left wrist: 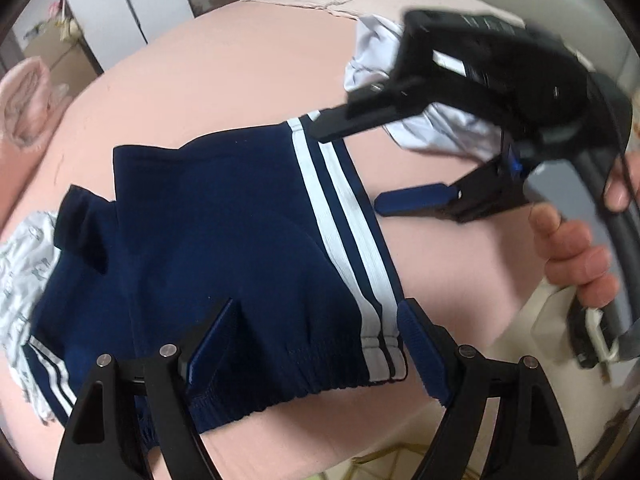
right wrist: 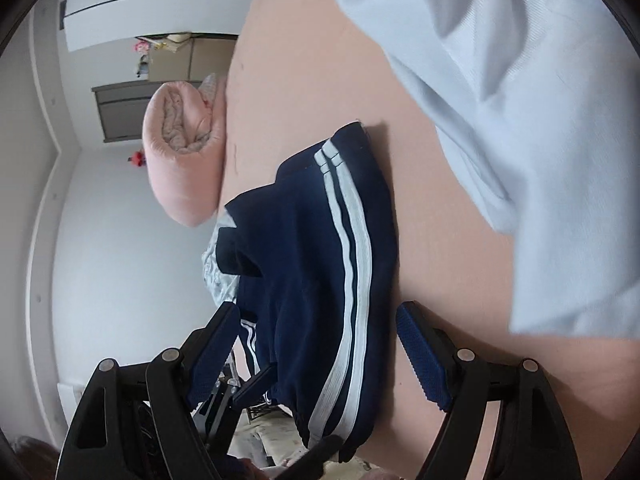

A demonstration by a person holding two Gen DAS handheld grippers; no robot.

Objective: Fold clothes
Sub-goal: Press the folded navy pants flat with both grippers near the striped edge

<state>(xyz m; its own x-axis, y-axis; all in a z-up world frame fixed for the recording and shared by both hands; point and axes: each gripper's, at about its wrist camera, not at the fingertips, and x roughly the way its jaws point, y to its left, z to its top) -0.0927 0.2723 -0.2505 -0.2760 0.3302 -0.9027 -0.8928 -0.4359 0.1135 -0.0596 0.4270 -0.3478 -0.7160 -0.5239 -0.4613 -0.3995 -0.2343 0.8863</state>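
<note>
Covering the bed is a smooth pink sheet (left wrist: 224,80), with a rolled pink quilt (right wrist: 184,160) at its far left edge and white wardrobe doors (right wrist: 160,4) and grey walls beyond. Folded navy shorts (left wrist: 224,240) with white side stripes lie near the front edge, over a pale printed garment (left wrist: 20,264). Spread wide, the left gripper (left wrist: 316,344) straddles their waistband, holding nothing. A light-blue shirt (right wrist: 520,120) lies toward the right edge; the right gripper (right wrist: 316,344) gapes empty.

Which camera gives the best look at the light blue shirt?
The right wrist view: the light blue shirt fills its upper right, close, folds visible. In the left wrist view the right gripper hides most of it.
</note>
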